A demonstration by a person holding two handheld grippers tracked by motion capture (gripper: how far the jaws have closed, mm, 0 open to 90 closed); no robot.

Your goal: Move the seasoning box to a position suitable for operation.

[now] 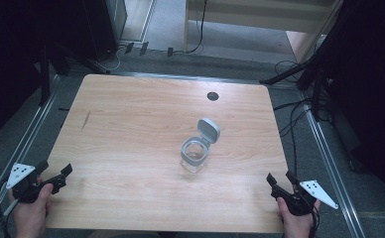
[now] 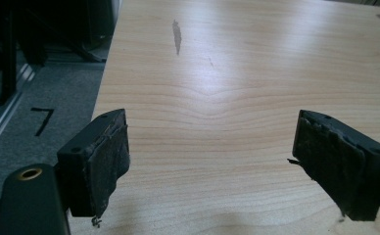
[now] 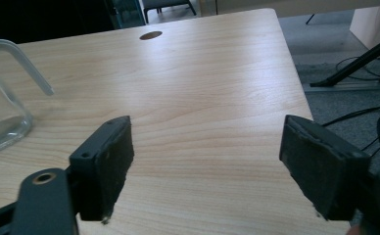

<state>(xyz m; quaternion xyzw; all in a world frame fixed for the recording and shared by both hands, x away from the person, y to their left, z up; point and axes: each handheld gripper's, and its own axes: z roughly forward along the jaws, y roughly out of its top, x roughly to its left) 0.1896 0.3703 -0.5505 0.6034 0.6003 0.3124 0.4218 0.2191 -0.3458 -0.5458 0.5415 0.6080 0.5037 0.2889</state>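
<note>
From the high view, a clear jar (image 1: 195, 157) with a grey hinged lid (image 1: 209, 130) stands a little right of the middle of the frame on the wooden desk (image 1: 131, 124); the lid is flipped up and leans back behind the mouth of the jar. The same view shows a small dark round hole (image 1: 212, 95) in the desk near its far edge, and a dark streak (image 1: 85, 120) in the wood toward the left. The left gripper (image 1: 56, 175) sits in the lower left corner of the frame, held by the left hand (image 1: 31, 213), and the right gripper (image 1: 280, 179) in the lower right corner, held by the right hand (image 1: 294, 223); both rest at the near corners of the desk, well apart from the jar, and they point inward. The left gripper view shows the streak in the upper middle of the frame and grey floor with a black mark (image 2: 42, 120) at the left, beyond the desk edge. The right gripper view shows the jar at its left edge, with the clear glass wall and a part of the lid, and black cables (image 3: 369, 122) on the floor at the right. In both gripper views the jaws are spread wide, with bare wood between them, pinching nothing.
</note>
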